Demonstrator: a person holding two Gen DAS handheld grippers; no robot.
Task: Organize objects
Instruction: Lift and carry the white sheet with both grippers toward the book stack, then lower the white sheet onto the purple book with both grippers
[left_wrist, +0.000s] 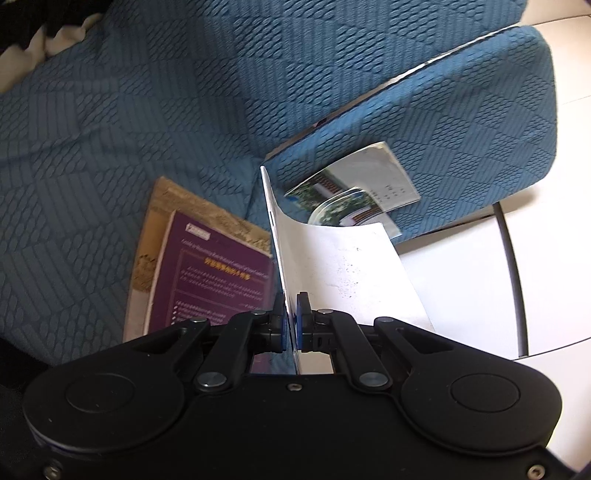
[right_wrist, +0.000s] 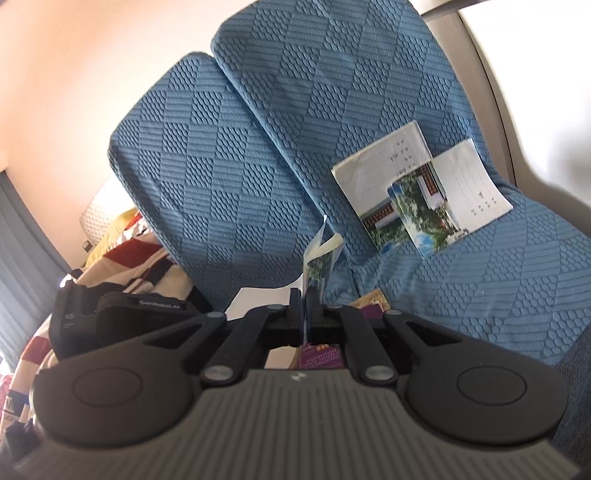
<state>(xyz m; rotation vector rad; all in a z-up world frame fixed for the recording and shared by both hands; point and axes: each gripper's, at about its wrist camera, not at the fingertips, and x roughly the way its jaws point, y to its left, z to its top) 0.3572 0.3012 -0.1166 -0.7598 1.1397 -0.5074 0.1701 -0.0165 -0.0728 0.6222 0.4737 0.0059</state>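
Your left tool (left_wrist: 290, 321) is pressed together on the near edge of a white sheet (left_wrist: 343, 269) — the paper stands on edge between the pads and curls over to the right as it runs away from you. Its long axis points forward, toward the seam of the blue sofa (left_wrist: 129, 110). Just left of that sheet, lying flat on the seat cushion, is a purple booklet (left_wrist: 218, 273) on top of a tan one (left_wrist: 173, 199); the held sheet hangs above their right edge, so the stack lies down and to the left of this tool.

Further right, two photo leaflets (left_wrist: 354, 188) lean against the blue cushion, overlapping each other and well apart from the stack.

Your right tool (right_wrist: 304, 306) is also closed, pinching a thin leaflet (right_wrist: 317, 262) that stands upright between the pads, its top edge flopping open. From this side the purple booklet (right_wrist: 321, 356) shows directly beneath the tool, so the right hand looks the nearer of the two to the stack. The leaning leaflets (right_wrist: 417, 195) sit up and to the right of it.

No box, tray or bin appears in either view — the stack on the seat seems the likeliest gathering spot, though that is a guess.
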